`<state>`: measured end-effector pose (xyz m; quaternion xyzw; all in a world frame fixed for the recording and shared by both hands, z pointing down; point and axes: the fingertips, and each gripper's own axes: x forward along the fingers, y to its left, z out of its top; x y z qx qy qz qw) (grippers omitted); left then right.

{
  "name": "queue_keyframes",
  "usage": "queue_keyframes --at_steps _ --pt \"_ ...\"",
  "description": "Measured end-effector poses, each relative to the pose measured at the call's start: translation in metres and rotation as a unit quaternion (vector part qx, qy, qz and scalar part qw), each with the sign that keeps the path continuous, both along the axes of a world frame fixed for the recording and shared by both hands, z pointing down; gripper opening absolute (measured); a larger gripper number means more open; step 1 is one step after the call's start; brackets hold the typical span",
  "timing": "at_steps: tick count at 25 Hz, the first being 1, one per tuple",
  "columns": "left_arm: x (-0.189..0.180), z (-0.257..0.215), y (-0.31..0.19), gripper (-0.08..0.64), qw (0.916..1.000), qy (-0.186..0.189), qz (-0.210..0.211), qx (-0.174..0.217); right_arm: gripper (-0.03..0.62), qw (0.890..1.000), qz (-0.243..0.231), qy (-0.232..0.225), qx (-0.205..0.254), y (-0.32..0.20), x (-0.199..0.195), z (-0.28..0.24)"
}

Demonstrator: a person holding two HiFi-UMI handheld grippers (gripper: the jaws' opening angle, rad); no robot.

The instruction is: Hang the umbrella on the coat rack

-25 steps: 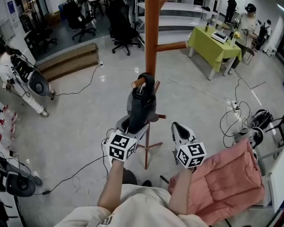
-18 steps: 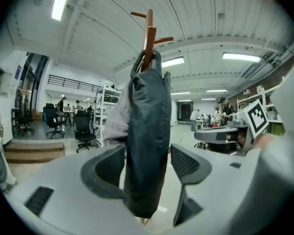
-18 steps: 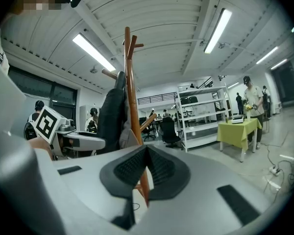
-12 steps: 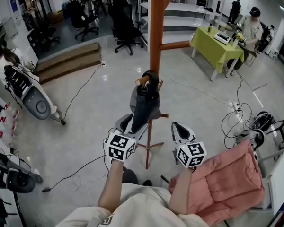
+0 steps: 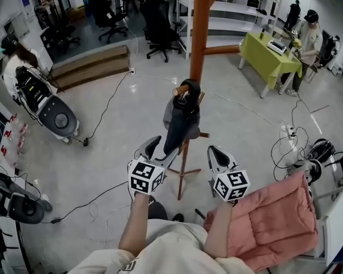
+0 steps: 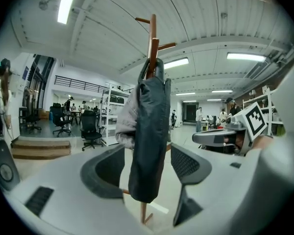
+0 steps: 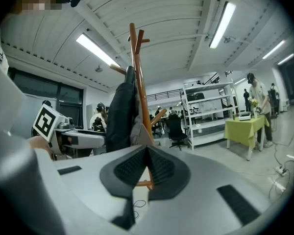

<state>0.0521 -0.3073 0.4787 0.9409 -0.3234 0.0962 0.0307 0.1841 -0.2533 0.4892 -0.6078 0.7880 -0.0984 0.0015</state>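
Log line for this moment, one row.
umbrella: hung on coat rack peg | left gripper: open, umbrella between jaws | right gripper: shut, empty

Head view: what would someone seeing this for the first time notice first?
The tall orange-brown wooden coat rack rises in the middle of the floor, with a dark folded umbrella hanging from one of its short pegs. Just below, the left gripper has its jaws apart on either side of the umbrella's lower end, while the right gripper beside it is shut and empty. A pink cloth lies at lower right.
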Motion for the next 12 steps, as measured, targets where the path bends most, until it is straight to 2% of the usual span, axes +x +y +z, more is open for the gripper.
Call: queue_keyframes --at_steps 5,12 --pt "0.001 -0.001 0.005 0.298 0.9999 -0.002 -0.014 -0.001 0.003 1.000 -0.019 -0.006 -0.007 0.001 -0.003 0.005" --pt "-0.024 0.003 0.017 0.298 0.9997 -0.009 -0.025 0.001 0.004 0.999 -0.033 -0.012 -0.010 0.001 -0.026 0.010"
